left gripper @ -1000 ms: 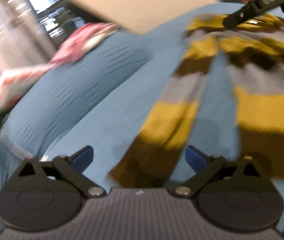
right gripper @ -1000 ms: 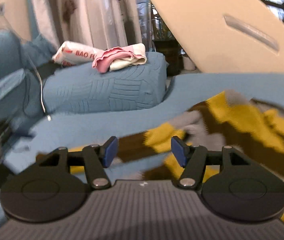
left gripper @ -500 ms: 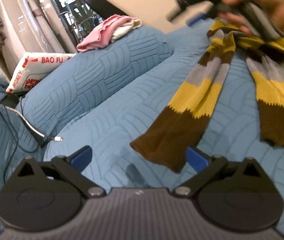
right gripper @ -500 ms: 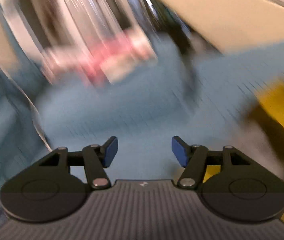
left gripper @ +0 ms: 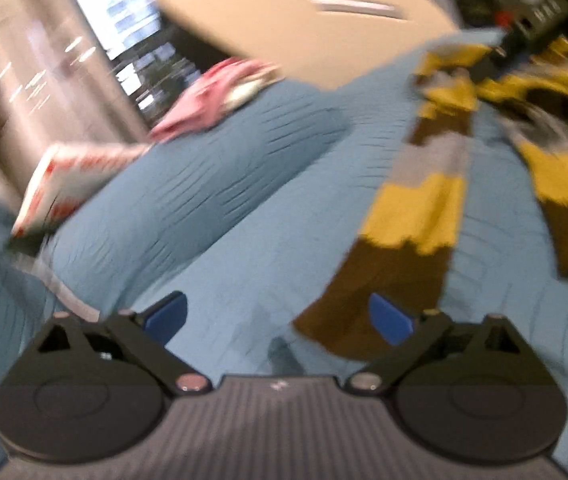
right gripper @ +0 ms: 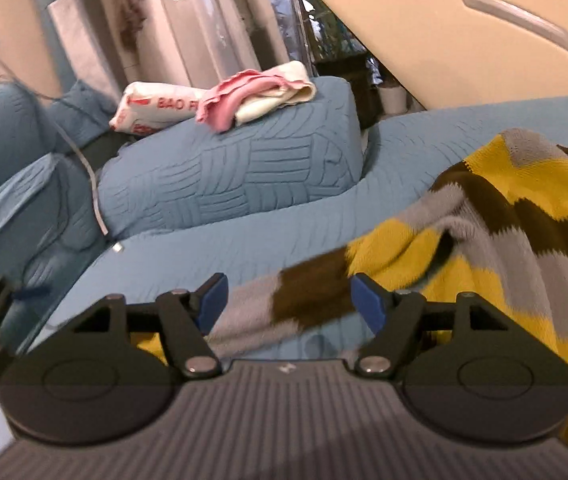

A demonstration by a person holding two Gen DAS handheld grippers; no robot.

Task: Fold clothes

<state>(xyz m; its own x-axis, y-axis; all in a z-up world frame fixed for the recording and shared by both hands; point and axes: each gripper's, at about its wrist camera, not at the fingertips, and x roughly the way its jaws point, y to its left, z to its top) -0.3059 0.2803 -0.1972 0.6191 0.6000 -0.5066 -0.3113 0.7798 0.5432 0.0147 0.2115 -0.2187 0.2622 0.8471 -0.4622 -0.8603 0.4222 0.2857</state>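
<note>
A knitted sweater with yellow, brown and grey stripes [right gripper: 495, 240] lies on the blue quilted bed [right gripper: 244, 248]. In the blurred left wrist view one sleeve [left gripper: 407, 224] runs down towards my left gripper [left gripper: 278, 316], which is open, with the brown cuff just ahead between the fingers. My right gripper [right gripper: 287, 296] is open too, low over another sleeve [right gripper: 303, 300] that lies across the gap between its fingers. The other gripper shows dimly at the top right of the left wrist view [left gripper: 539, 28].
A blue quilted pillow [right gripper: 236, 168] lies behind, with folded pink and cream cloth [right gripper: 260, 96] on it and a white printed bag [right gripper: 156, 108] beside it. A cable [right gripper: 92, 184] hangs at the left. A beige headboard [right gripper: 443, 32] rises at the back.
The right gripper has swung back down over the sweater's sleeve after a fast sweep. The left view has shifted and is blurred; the sleeve cuff sits closer to its fingers.
</note>
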